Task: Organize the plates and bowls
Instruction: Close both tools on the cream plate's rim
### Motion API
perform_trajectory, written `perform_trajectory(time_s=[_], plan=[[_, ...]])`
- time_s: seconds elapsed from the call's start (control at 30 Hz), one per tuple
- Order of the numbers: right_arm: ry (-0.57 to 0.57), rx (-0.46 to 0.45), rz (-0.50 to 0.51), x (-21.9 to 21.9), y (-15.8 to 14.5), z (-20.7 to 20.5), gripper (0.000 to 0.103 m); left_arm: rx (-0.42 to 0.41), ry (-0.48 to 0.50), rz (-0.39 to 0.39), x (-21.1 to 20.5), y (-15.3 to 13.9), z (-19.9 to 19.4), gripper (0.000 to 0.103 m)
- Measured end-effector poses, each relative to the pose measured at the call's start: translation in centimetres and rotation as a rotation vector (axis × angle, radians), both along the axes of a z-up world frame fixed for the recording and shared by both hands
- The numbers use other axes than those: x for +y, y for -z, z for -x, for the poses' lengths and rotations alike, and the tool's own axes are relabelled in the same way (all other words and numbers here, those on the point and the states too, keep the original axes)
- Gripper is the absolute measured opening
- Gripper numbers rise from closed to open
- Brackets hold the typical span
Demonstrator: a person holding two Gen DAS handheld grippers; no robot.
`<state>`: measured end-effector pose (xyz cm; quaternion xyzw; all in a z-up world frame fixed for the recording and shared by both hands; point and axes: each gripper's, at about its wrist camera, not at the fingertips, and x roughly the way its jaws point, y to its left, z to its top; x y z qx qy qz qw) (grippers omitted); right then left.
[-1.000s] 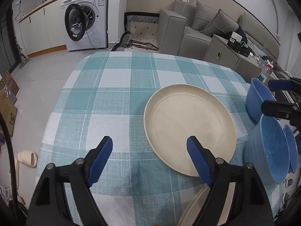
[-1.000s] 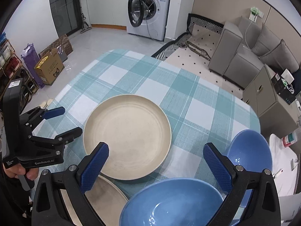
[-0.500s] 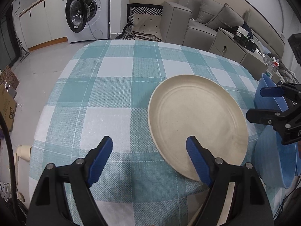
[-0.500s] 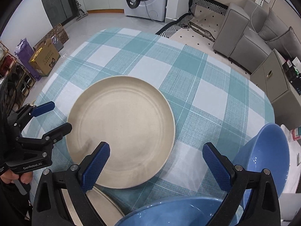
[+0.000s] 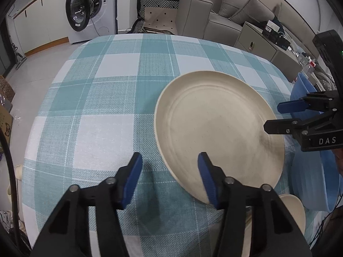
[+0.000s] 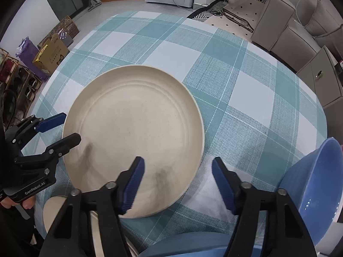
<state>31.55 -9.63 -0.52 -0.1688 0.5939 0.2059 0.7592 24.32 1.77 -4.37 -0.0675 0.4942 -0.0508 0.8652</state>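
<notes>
A round, matte cream plate with concentric ridges lies near the checked tablecloth's near edge. Left gripper and right gripper straddle its rim (opposite sides), jaws closing, pads not yet pressing. Glossy blue bowl sits at the right edge.
</notes>
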Motion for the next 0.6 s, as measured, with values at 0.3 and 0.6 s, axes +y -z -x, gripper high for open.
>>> perform_trajectory(time_s=[0.3,0.6], plan=[[-0.026,-0.017,0.027,0.4,0.5,0.7,0.046,-0.002,0.020,-0.022,-0.7,0.3,0.5,0.021],[-0.089,-0.072,0.054,1.7,-0.1,2.3,0.034,-0.034,0.033,-0.026,-1.5,-0.5,0.8,0.020]])
